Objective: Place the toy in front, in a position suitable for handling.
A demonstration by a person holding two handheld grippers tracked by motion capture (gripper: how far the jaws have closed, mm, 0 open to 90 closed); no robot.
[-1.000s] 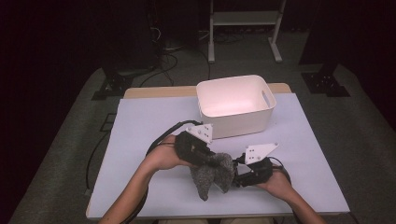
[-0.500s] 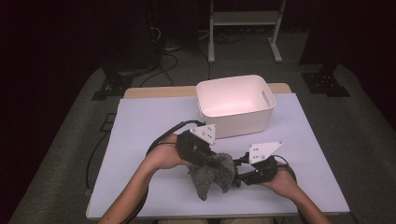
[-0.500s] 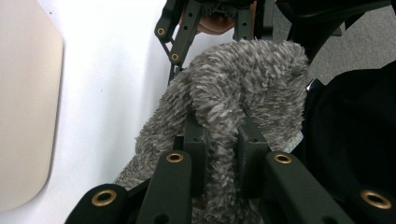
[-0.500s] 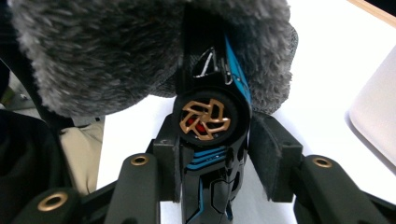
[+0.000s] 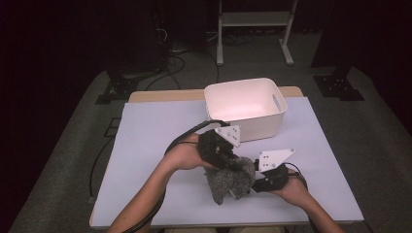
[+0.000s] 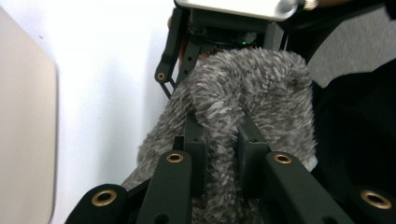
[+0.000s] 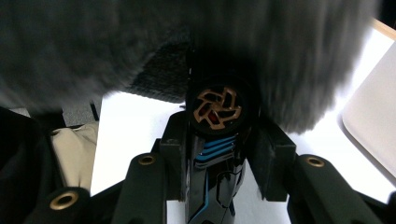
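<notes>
Pulling the grey fuzzy pouch (image 5: 228, 180) off the black gadget (image 7: 215, 140) wants opposed tension beside the white bin (image 5: 245, 109); left gripper (image 6: 219, 140) clamped on the pouch, right gripper (image 7: 219, 158) closing round the gadget.

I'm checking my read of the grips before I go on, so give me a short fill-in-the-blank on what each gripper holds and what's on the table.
1. The left gripper is shut on a fuzzy ____ pouch.
2. The right gripper has a black device with ____ stripes between its jaws, which have just been closing.
3. The white bin stands on the ____ side of the table from the person.

Missing words: grey; blue; far
</notes>
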